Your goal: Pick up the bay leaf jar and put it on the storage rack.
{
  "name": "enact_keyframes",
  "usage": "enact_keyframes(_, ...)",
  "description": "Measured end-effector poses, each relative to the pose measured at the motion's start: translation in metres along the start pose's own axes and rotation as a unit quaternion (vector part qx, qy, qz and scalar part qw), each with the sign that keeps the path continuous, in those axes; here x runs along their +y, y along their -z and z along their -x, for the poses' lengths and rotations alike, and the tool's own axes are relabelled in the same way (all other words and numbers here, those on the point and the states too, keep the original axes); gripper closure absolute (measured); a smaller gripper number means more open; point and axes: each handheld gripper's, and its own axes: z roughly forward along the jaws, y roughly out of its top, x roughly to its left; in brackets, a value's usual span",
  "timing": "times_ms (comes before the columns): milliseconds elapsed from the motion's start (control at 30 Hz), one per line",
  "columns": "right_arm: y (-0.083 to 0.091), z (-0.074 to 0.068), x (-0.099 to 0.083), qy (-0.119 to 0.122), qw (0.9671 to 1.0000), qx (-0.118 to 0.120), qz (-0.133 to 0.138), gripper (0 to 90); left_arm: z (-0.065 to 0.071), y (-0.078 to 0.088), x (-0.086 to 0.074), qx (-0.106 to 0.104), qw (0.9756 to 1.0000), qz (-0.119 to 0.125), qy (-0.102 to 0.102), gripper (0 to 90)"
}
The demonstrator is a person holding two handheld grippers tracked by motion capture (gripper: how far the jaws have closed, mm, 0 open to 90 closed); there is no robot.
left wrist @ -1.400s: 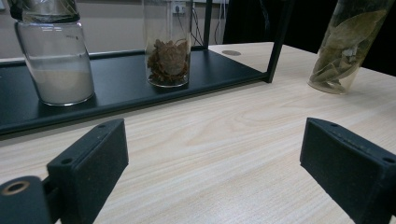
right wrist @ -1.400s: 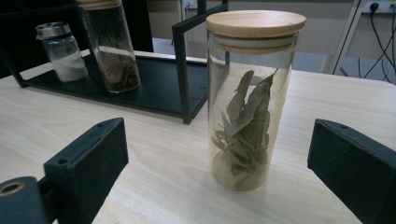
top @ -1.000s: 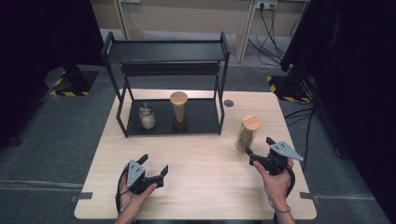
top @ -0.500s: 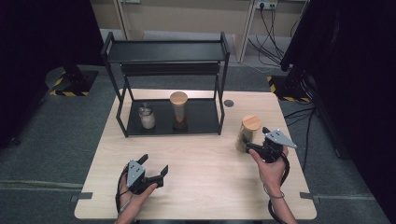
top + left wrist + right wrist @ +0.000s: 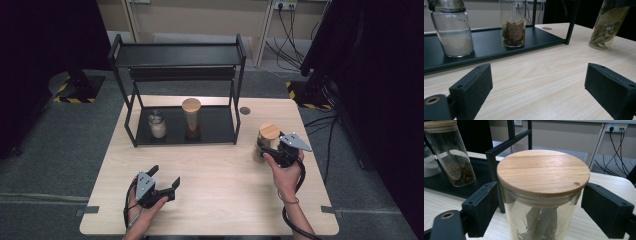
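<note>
Landmark: the black shelf rack [image 5: 180,95] at the far side of the table [image 5: 220,175]; every place below is given relative to it.
Leaf jar: the glass jar with the wooden lid [image 5: 267,141] stands upright on the table, outside the rack, just beside its right front post. Dried leaves show inside it [image 5: 607,23].
Right gripper: your right gripper [image 5: 272,150] is at the leaf jar, one jaw on each side of the glass just under the lid [image 5: 543,171]. The jaws have just been closing with the jar between them. In the right gripper view both pads sit at the glass; whether they press on it, I cannot tell.
Left gripper: your left gripper [image 5: 165,177] rests low over the table, well in front of the rack's left half, jaws spread wide with nothing between them [image 5: 539,92].
Rack, bottom shelf: a jar of white powder [image 5: 157,125] toward the left, a taller jar with a wooden lid and brown contents [image 5: 191,118] at the middle.
</note>
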Motion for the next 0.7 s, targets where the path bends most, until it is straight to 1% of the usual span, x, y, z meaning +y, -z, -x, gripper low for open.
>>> enact_keyframes(200,-0.0034,0.0005,-0.0009,0.001,1.0000,0.000,0.001,19.4,0.0000,0.0000,0.0000,0.000,1.0000,0.000,0.000,7.1)
enact_keyframes(367,-0.0069,0.0012,-0.0047,-0.012,0.9999,0.004,-0.002,21.5,0.0000,0.0002,-0.0001,0.000,1.0000,0.001,0.000,7.1)
enact_keyframes(467,-0.0084,0.0009,-0.0065,-0.012,0.9999,0.005,-0.002,24.1,0.0000,0.0003,-0.0001,-0.001,1.0000,0.001,-0.001,7.1)
enact_keyframes(700,-0.0085,0.0006,-0.0060,-0.009,0.9999,0.005,-0.002,24.6,0.0001,0.0002,0.0000,-0.001,1.0000,0.000,-0.001,7.1)
